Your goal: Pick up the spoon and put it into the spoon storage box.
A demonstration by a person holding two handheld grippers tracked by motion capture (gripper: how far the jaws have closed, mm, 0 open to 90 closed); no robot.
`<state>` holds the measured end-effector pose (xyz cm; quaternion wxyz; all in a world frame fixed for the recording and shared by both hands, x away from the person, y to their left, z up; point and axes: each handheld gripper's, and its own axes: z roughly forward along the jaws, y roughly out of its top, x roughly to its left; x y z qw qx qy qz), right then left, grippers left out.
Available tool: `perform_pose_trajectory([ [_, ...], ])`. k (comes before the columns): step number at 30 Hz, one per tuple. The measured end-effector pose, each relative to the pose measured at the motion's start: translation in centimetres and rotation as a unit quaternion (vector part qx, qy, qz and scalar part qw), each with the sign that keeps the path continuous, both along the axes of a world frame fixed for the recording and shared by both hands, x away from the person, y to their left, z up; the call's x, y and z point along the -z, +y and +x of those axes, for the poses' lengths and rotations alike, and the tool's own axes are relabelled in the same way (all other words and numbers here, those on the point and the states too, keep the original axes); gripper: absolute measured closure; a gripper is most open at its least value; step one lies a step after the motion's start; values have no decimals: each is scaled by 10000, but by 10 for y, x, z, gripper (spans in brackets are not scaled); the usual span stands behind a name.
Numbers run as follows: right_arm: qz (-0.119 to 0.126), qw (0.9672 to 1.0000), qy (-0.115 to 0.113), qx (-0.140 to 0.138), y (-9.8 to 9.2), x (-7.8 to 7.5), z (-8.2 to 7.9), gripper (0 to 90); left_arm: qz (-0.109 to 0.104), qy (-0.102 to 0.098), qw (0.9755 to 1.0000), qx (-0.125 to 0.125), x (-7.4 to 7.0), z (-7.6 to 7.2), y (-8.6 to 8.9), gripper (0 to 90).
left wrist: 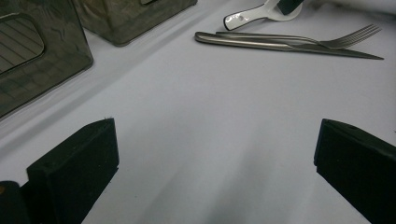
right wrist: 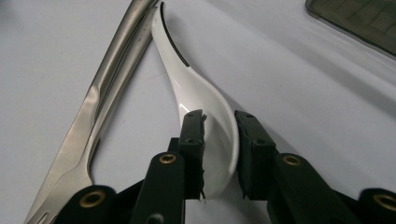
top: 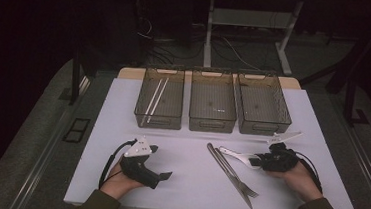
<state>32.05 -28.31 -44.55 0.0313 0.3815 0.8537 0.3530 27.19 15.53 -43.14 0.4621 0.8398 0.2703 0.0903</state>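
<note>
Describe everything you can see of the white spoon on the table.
The white spoon looks like glossy ceramic or plastic, with a deep bowl and a curved handle dark along its edge. It lies on the white table, its handle end right beside the steel knife and fork. The right gripper has its jaws on either side of the bowl, pressing on it.

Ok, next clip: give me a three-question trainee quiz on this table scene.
1. True or false: the right hand-held gripper has its jaws around the white spoon.
2. How many bins stand at the far side of the table?
3. Which bin holds the chopsticks: A left bin, B middle, C right?

Key: 1 true; 2 three; 3 A.
</note>
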Motion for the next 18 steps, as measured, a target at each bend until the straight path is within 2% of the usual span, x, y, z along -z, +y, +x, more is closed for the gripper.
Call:
perform_pose_trajectory([
  [8, 110, 9999, 17, 37, -2, -3, -1, 823, 9, -8, 10000, 35, 0, 0, 0, 0],
  [18, -132, 9996, -181, 175, -5, -7, -4, 824, 71, -88, 9999, 89, 1, 0, 0, 0],
])
